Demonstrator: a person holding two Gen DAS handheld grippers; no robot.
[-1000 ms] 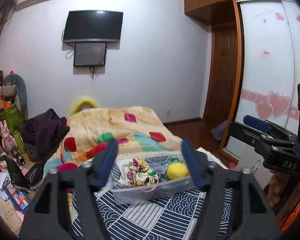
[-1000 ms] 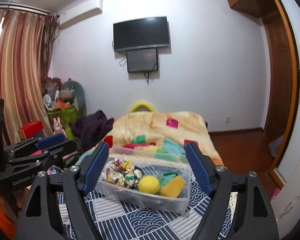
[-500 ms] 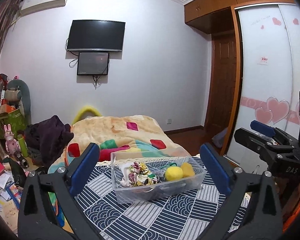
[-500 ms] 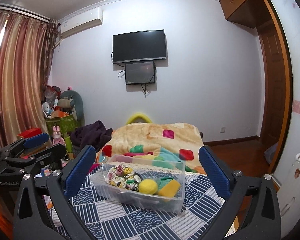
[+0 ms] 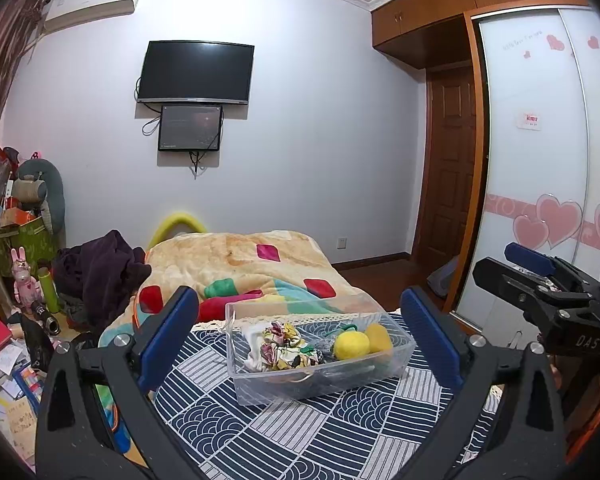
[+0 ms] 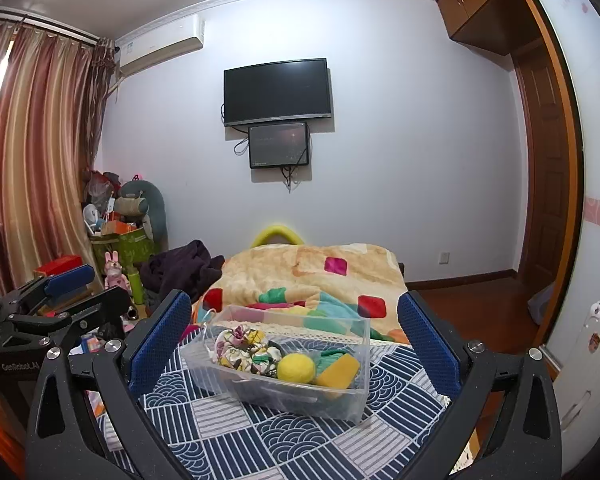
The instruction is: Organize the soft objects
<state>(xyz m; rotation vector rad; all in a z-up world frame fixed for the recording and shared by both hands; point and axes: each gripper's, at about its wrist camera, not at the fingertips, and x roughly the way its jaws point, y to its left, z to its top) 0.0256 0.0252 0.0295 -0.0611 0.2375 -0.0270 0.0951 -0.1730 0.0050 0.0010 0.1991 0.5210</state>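
Clear plastic bin (image 5: 320,376) holds yellow ball (image 5: 351,345), sponge (image 5: 378,338), floral fabric (image 5: 278,346); both grippers spread apart, empty.

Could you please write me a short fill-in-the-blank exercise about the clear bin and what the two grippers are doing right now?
1. The yellow ball lies inside the clear plastic ____.
2. The bin stands on a cloth patterned in navy and ____.
3. The left gripper and the right gripper both have their jaws ____ and hold nothing.
4. The floral fabric bundle sits on the ball's ____ side in both views.

Missing words: bin; white; open; left
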